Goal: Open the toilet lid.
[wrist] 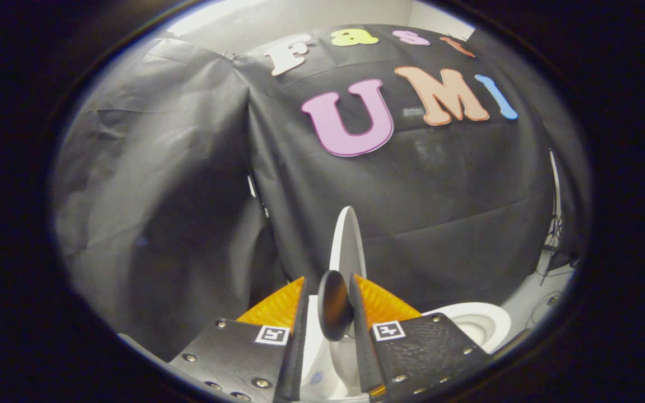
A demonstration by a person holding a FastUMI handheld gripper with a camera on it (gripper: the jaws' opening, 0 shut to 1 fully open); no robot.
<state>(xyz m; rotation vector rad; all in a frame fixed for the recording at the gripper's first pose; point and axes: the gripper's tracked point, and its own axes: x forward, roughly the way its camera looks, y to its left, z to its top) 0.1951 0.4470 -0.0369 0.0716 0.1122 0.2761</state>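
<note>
The tongs stand narrow, both fingers pressed on a dark round knob between them, which seems to be the handle of the white toilet lid standing nearly upright just ahead of the tips. To their right, beyond the right finger, lies the open toilet bowl. If the grip slackens before the lid passes its balance point, it may drop back onto the bowl; pushing too hard could knock it against the black cloth wall behind.

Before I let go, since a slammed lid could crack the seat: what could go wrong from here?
The toilet lid stands edge-on, about upright, with the gripper fingers closed on a dark round knob at its edge. Released short of balance, it may drop back onto the bowl. The grip is on the knob alone, so it could slip. Whether anything behind stops the lid, I cannot tell.
</note>
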